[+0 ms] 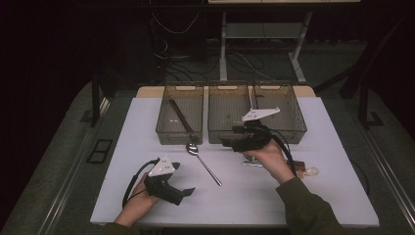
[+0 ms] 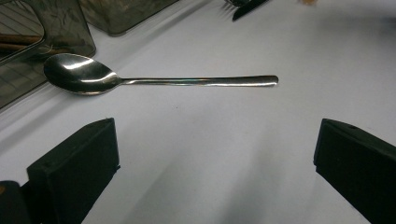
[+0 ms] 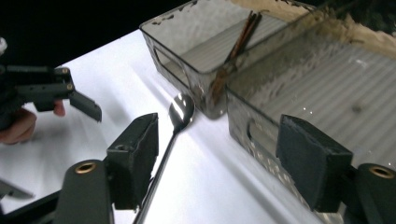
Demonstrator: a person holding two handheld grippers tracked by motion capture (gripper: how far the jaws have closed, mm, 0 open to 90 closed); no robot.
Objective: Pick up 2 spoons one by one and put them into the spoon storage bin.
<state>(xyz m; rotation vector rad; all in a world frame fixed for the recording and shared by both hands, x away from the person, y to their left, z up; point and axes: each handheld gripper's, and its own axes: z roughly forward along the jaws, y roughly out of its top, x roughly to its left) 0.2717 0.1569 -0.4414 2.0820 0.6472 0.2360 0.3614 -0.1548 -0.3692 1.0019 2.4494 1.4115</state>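
Nearest the high camera, the left gripper [image 1: 183, 192] is resting low on the white table [image 1: 333, 196] with its jaws spread wide and nothing between them, while the right gripper [image 1: 226, 142] is hovering by the three smoky clear bins [image 1: 230, 134] at the table's far edge — its jaws parted too, gripping nothing. Behind the table, cables and a desk frame are lying in a dark room. The spoon [image 1: 203, 163] — slim, polished steel, bowl toward the bins — is lying flat between the grippers, just before the left bin holding brown chopsticks [image 1: 181, 117].

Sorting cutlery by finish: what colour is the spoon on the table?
Shiny silver metal spoon, clearest in the left gripper view.
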